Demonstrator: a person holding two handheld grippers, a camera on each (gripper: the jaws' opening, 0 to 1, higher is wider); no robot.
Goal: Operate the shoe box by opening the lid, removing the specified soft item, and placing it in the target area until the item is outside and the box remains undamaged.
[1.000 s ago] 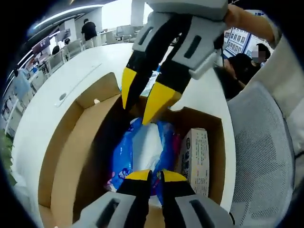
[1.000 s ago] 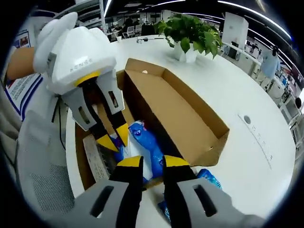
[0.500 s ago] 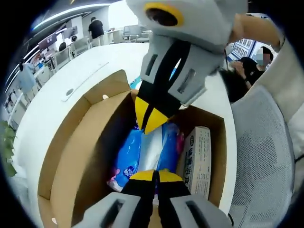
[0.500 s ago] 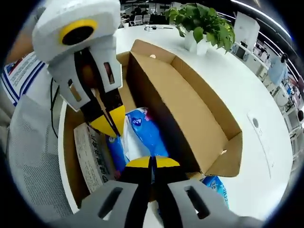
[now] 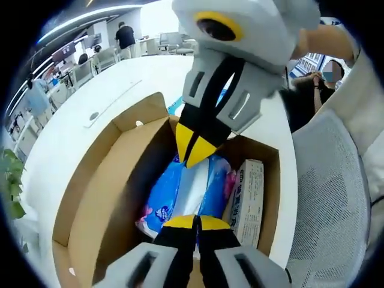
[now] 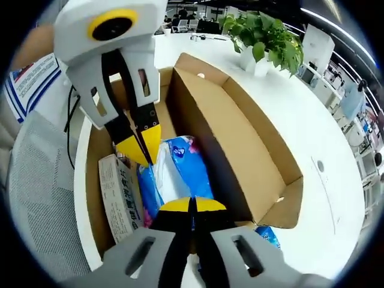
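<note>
Both grippers, left (image 5: 197, 222) and right (image 6: 192, 206), clamp the half-hidden blue pack (image 5: 171, 192).

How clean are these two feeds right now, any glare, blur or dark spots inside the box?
Left gripper view: sharp, strong fisheye bending of the box; deep shadow along its inner wall beside the blue pack. Right gripper view: sharp too; ceiling strip lights bright but no glare on the pack; shadow under the open lid.

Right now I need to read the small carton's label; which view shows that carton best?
The right gripper view: the carton lies with its long printed face exposed. The left gripper view shows it beside the blue pack, more foreshortened.
</note>
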